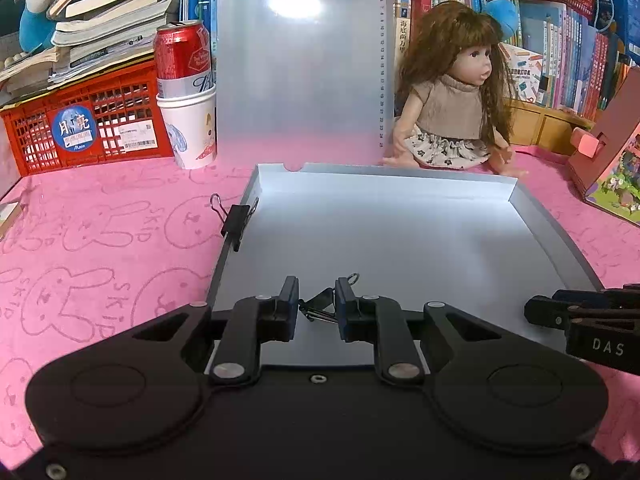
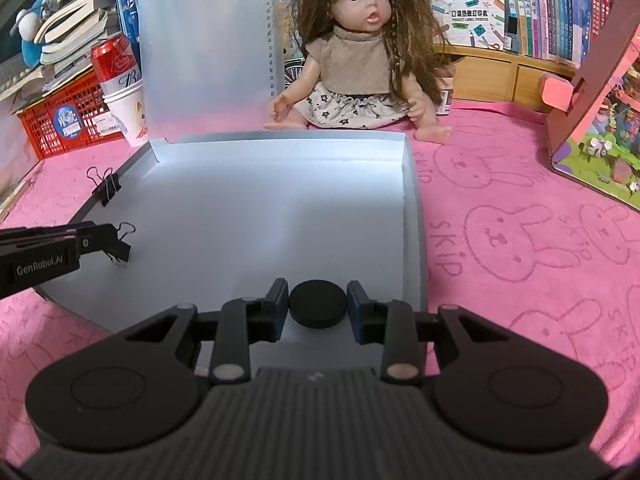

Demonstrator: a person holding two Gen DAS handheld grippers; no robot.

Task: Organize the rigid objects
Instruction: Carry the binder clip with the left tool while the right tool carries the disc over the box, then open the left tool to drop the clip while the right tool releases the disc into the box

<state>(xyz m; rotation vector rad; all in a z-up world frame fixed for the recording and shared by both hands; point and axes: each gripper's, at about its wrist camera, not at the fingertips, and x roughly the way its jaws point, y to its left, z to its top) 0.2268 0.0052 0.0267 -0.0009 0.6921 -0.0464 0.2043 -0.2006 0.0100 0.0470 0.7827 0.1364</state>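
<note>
While the left gripper (image 1: 317,307) pinches a binder clip (image 1: 320,305) over the box's (image 2: 412,200) near-left corner, the right gripper (image 2: 317,305) clamps a black disc (image 2: 317,303) near its front edge; another clip (image 1: 235,220) bites the left wall.

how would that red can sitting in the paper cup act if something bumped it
The red can stands tall in the paper cup, most of it above the rim, so the pair is probably top-heavy and apt to tip. Its smooth round wall looks slippery, and on its side it would likely roll. Full or empty cannot be told.
</note>
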